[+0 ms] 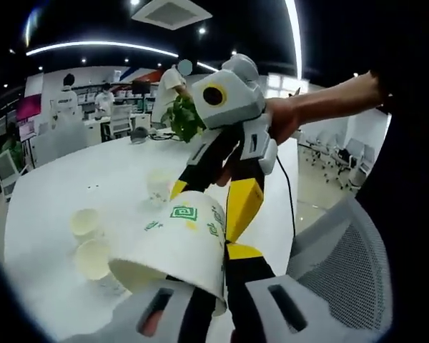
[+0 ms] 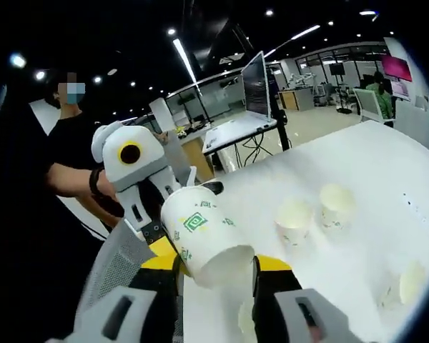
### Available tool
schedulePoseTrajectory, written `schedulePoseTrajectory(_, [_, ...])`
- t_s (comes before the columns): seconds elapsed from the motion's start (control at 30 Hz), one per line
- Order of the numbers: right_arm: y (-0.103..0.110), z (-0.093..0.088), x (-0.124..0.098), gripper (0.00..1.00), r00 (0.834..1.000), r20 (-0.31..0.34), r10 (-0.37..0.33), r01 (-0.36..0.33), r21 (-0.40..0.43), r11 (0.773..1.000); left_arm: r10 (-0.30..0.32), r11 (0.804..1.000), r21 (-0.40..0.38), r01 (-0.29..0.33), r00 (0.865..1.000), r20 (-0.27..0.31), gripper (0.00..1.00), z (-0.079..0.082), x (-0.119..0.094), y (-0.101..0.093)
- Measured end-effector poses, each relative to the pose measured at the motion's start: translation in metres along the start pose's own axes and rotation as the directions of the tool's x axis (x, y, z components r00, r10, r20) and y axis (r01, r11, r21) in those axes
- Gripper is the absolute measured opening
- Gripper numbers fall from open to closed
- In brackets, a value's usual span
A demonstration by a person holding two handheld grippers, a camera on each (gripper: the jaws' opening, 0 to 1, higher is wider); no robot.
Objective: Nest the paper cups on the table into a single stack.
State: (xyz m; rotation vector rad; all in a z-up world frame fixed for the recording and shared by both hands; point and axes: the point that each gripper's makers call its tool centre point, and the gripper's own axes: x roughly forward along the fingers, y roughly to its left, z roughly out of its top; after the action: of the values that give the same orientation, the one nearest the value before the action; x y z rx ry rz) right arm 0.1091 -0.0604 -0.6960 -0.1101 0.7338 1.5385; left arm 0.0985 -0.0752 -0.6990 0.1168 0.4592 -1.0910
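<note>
Left gripper (image 1: 200, 286) clamped on a paper cup (image 1: 179, 246) lying tilted between its jaws, rim toward the camera. Right gripper (image 1: 229, 193) just beyond, touching that same cup. Three more cups (image 1: 86, 223) standing well ahead on the white table (image 1: 71, 186).

Right gripper (image 2: 214, 275) closed around the cup (image 2: 204, 239), base toward the camera. Left gripper (image 2: 139, 179) just behind, at its rim. Two cups (image 2: 294, 218) standing ahead to the right.
</note>
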Motion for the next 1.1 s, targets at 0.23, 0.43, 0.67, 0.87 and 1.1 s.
schedulePoseTrajectory(0.23, [0.001,0.0,-0.002,0.39,1.0,0.025,-0.006,0.006,0.027,1.0,-0.005,1.0,0.0,0.005,1.0,-0.009,0.0,-0.001,0.001,0.0])
schedulePoseTrajectory(0.43, [-0.002,-0.001,-0.006,0.38,0.999,0.042,-0.025,0.024,0.041,0.999,0.0,1.0,-0.003,0.0,1.0,-0.028,0.0,-0.005,-0.002,0.001])
schedulePoseTrajectory(0.67, [-0.005,-0.005,-0.013,0.41,0.997,0.051,-0.064,0.063,0.027,0.998,0.016,1.0,-0.021,-0.017,0.999,-0.032,0.0,-0.003,-0.004,0.006])
schedulePoseTrajectory(0.87, [-0.006,-0.01,-0.019,0.45,0.993,0.067,-0.097,0.096,0.02,0.995,0.02,0.999,-0.027,-0.021,0.999,-0.035,0.0,-0.002,-0.003,0.01])
schedulePoseTrajectory(1.1, [-0.012,-0.021,-0.028,0.54,0.983,0.059,-0.172,0.171,0.012,0.985,0.014,1.0,-0.025,-0.015,0.999,-0.044,0.0,0.002,0.002,0.01])
